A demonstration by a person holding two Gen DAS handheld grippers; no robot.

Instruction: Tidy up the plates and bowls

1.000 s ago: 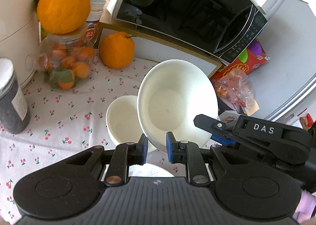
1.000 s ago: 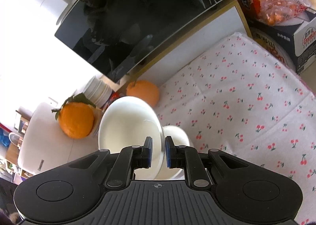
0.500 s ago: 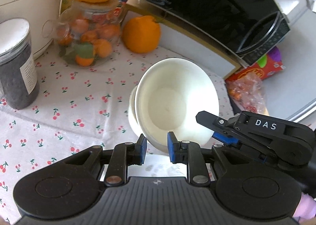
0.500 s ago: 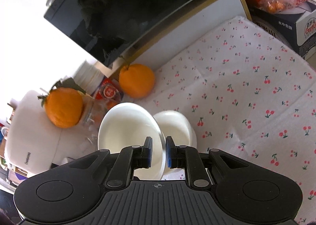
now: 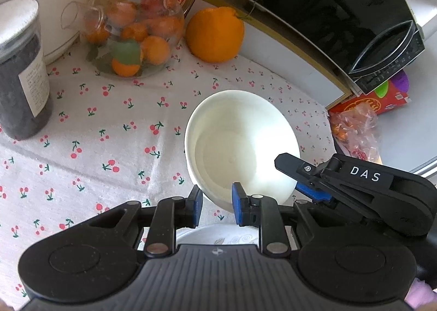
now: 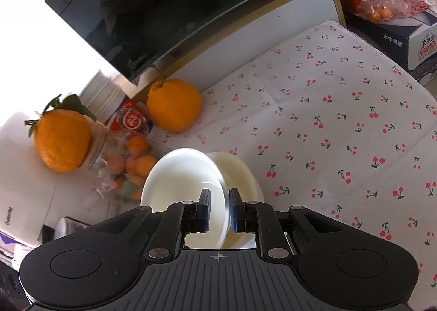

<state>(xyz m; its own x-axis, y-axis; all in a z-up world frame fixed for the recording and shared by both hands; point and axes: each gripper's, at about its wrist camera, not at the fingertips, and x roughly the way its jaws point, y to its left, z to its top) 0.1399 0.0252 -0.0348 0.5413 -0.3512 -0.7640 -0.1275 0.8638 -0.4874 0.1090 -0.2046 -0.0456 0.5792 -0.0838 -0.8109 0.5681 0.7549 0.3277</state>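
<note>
A white bowl [image 5: 235, 147] hangs tilted just above the cherry-print cloth [image 5: 95, 133]. My left gripper [image 5: 217, 210] is shut on its near rim. My right gripper [image 5: 295, 177] grips the rim on the right side. In the right wrist view the same bowl [image 6: 180, 180] stands on edge, with my right gripper [image 6: 218, 211] shut on its rim. A second white bowl [image 6: 240, 174] sits on the cloth right behind and under it, and is almost hidden in the left wrist view. A patterned white plate [image 5: 232, 240] shows under the left gripper.
A glass jar of small oranges [image 5: 131, 32], a big orange [image 5: 214, 33] and a dark canister [image 5: 19, 70] stand at the back left. A black microwave [image 5: 327, 10] sits on a stand behind. A snack bag [image 5: 355, 125] and a carton [image 6: 409, 38] lie at the right.
Both grippers have come down with the tilted bowl. The second bowl, earlier in plain sight to its left, is now covered by it.
</note>
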